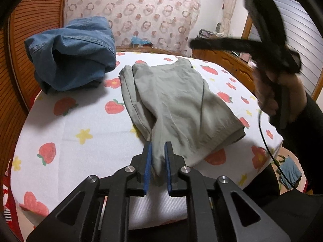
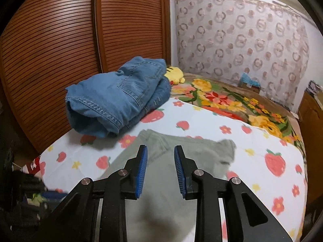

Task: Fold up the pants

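Looks like somebody's bedroom at home. There's a bed (image 2: 262, 141) with a white sheet (image 1: 90, 121) printed with strawberries and little flowers, and a bright floral blanket (image 2: 232, 104) further back. A yellow stuffed toy (image 2: 175, 74) sits by a pile of blue jeans (image 2: 121, 96). A brown slatted wardrobe door (image 2: 60, 50) runs along one side, a ring-patterned curtain (image 2: 242, 36) hangs at the far wall, and a wooden cabinet (image 1: 228, 60) with clutter stands beside the bed.
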The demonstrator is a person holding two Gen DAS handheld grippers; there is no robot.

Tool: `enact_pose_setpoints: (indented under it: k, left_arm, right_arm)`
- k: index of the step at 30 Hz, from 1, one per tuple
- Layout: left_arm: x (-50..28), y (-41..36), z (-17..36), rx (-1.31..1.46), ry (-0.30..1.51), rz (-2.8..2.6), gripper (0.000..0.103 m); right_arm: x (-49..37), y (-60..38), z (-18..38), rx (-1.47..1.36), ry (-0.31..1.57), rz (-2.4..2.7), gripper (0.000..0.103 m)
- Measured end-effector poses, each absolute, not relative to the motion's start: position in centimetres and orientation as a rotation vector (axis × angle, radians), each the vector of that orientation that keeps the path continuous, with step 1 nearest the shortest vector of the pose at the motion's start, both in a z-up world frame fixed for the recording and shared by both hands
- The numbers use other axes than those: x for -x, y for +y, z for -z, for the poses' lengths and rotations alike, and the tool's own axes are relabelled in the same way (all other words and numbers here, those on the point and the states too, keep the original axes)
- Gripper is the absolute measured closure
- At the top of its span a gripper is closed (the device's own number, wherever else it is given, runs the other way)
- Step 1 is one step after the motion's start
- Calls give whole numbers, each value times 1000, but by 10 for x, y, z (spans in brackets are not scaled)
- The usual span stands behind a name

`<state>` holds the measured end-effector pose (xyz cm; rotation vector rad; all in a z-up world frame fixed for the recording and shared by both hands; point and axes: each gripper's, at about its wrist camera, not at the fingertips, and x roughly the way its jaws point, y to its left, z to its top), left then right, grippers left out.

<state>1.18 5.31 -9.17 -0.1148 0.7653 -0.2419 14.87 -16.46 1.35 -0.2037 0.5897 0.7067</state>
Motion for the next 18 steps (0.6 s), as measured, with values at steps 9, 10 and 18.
enact_pose_setpoints:
  k: [9, 10, 18]
  left_arm:
    - [-14, 54, 90, 106, 762, 229, 86]
    - [-14, 53, 90, 105, 764, 229, 86]
    - [-17, 52, 97, 106, 787, 222, 86]
  right_arm:
    - [-120, -196, 6, 185, 650, -671, 75]
    - [-118, -201, 8, 174, 660, -670, 75]
    - [-76, -230, 13, 132, 691, -645, 75]
